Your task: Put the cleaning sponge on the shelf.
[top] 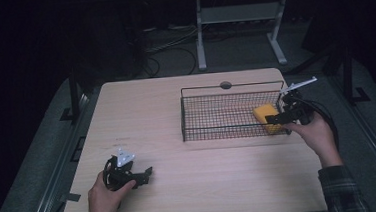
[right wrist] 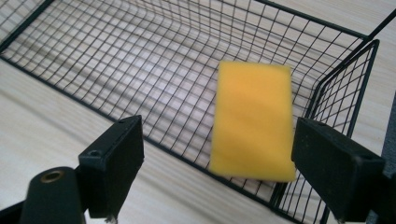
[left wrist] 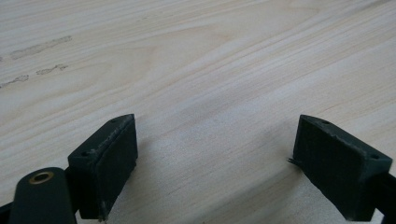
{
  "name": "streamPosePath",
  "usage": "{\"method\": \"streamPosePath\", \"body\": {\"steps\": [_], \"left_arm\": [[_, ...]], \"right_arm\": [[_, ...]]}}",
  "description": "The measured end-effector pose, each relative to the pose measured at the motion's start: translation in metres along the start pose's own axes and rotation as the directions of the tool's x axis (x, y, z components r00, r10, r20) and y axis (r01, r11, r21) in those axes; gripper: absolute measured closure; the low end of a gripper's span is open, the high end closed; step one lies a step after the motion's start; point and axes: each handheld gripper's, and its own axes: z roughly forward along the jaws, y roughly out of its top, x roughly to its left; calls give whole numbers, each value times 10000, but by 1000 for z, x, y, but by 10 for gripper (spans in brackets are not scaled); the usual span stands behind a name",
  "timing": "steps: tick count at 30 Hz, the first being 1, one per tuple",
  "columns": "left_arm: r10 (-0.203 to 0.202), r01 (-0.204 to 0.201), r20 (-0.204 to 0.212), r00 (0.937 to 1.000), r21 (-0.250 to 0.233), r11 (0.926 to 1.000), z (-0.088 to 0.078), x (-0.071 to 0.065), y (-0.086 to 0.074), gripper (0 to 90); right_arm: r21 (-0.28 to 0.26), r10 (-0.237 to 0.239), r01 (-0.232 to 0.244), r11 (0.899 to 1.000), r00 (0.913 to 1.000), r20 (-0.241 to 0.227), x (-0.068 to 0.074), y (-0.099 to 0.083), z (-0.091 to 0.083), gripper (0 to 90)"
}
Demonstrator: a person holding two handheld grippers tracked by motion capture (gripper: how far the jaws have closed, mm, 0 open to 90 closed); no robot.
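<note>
A yellow sponge (top: 267, 116) (right wrist: 252, 121) lies flat inside the black wire basket (top: 217, 116) (right wrist: 140, 60), in its right-hand end by the corner. My right gripper (top: 278, 118) (right wrist: 217, 158) hovers over that end of the basket, held by a hand in a plaid sleeve. Its jaws stand wide open, with the sponge below and beyond them and untouched. My left gripper (top: 146, 175) (left wrist: 215, 154) rests low over the wooden table (top: 151, 113) (left wrist: 187, 56) at the front left, jaws open and nothing between them.
The basket stands on the right half of the table, near a round cable hole (top: 225, 85) at the far edge. Beyond the table a white frame stand (top: 240, 27) and cables (top: 172, 52) sit on the dark floor.
</note>
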Motion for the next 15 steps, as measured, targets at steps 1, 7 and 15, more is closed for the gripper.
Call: {"method": "streamPosePath", "body": {"steps": [1,7,15], "left_arm": [[0,0,0,10000,0,10000,0,0,0,129],[4,-4,-2,10000,-1,10000,0,0,0,129],[-15,15,6,10000,-11,10000,0,0,0,129]], "right_arm": [[0,0,0,10000,10000,0,0,0,0,165],[-257,-362,357,9990,9991,-197,13,-16,-12,165],[-344,-586,571,9978,9973,-434,26,-36,-18,165]]}}
